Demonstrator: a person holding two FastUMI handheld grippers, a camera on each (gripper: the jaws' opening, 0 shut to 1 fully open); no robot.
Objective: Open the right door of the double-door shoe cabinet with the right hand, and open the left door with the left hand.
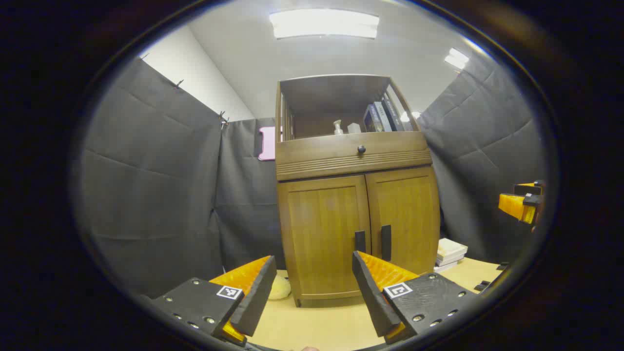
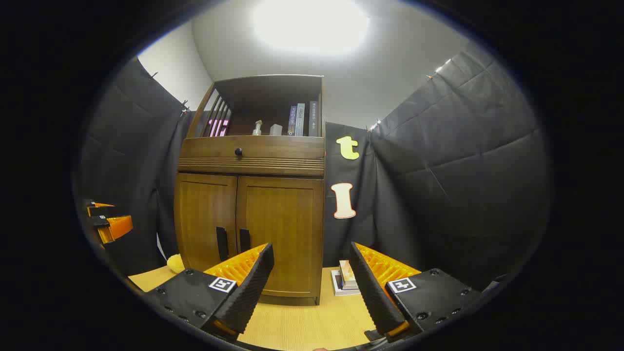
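1. 2 grippers are seen with fingers spread wide and nothing held: the left gripper [image 1: 312,287] and the right gripper [image 2: 312,287], both well apart from the shoe cabinet [image 1: 356,195].
2. Both doors are judged shut; the left door [image 1: 324,234] and the right door [image 1: 404,219] meet at the middle, where the left handle [image 1: 360,241] and the right handle [image 1: 385,242] stand just beside each other.
3. Because the 2 handles sit so close, a finger of 1 gripper could be caught on the wrong handle, or the grippers could be knocked together.
4. The stack of books [image 1: 449,253] on the worktop [image 1: 317,326] lies near the cabinet's right side and could be struck if the right door is swung fully.
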